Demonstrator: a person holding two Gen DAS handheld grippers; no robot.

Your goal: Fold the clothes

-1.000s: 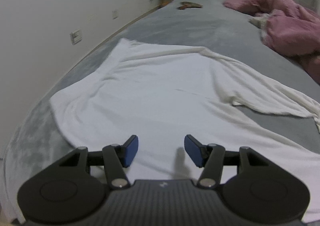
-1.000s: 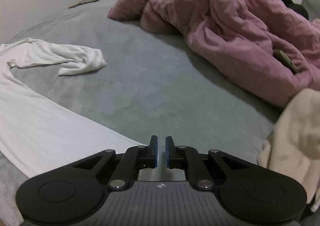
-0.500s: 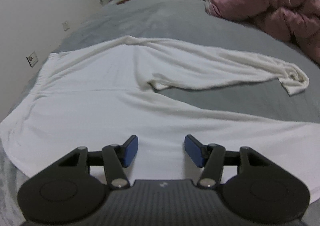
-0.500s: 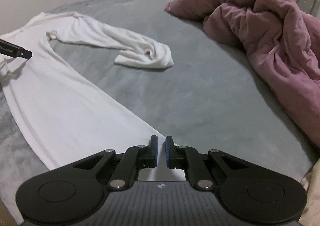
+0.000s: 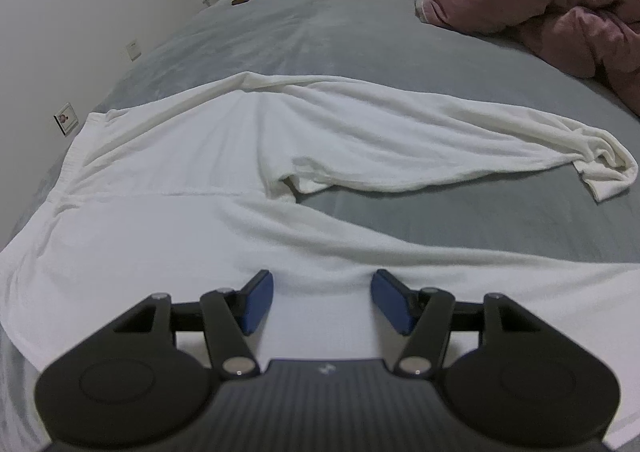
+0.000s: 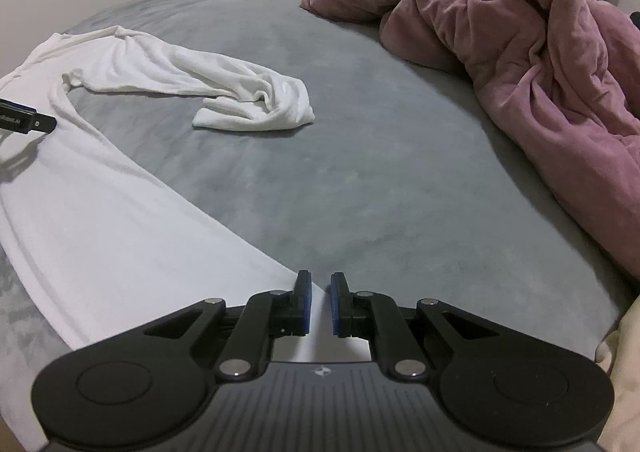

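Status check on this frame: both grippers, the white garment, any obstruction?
Left gripper opening, empty, over the white garment. Right gripper shut on its corner. Far leg bunched. Pink duvet well aside.

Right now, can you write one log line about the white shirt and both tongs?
white shirt: spread on grey bed | left tongs: opening above shirt, holding nothing | right tongs: nearly shut over shirt edge

White long-sleeved garment (image 5: 168, 187) lies spread flat across the frame's lower left; one sleeve (image 5: 440, 139) stretches rightward, its cuff bunched at mid-right.
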